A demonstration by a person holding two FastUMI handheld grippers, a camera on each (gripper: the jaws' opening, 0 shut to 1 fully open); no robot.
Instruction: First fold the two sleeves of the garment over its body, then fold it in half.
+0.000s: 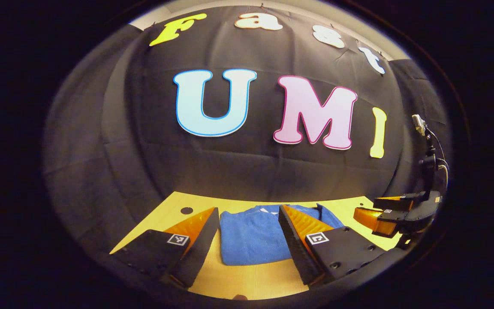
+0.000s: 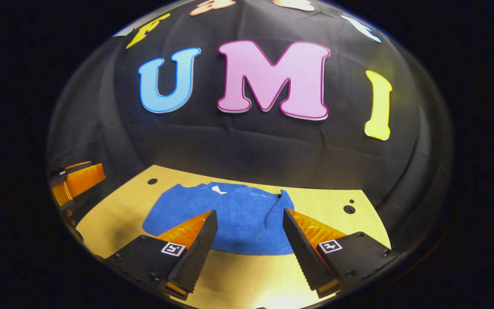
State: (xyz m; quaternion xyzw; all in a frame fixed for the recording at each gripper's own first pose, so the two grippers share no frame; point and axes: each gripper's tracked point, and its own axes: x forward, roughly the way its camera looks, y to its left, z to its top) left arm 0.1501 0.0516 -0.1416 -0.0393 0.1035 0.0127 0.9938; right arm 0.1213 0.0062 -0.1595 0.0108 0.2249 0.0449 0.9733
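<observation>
The blue garment (image 2: 234, 219) lies flat on the yellow worktop (image 2: 324, 201) just ahead of my fingers, already gathered into a compact bundle with a straight near edge. In the right gripper view a folded flap with a visible seam lies over its right side and a small white tag (image 2: 217, 189) shows at its far edge. The cloth looks soft and finely textured, with rounded corners.

My right hand-held gripper (image 2: 247, 240) hovers over the near edge, its fingers spread wide apart and holding nothing. My left hand-held gripper (image 1: 247, 238) likewise hangs above the garment (image 1: 251, 236), fingers well apart and empty. In the left gripper view the other hand-held gripper (image 1: 395, 214) shows off to the right, above the worktop (image 1: 251, 279) edge.
</observation>
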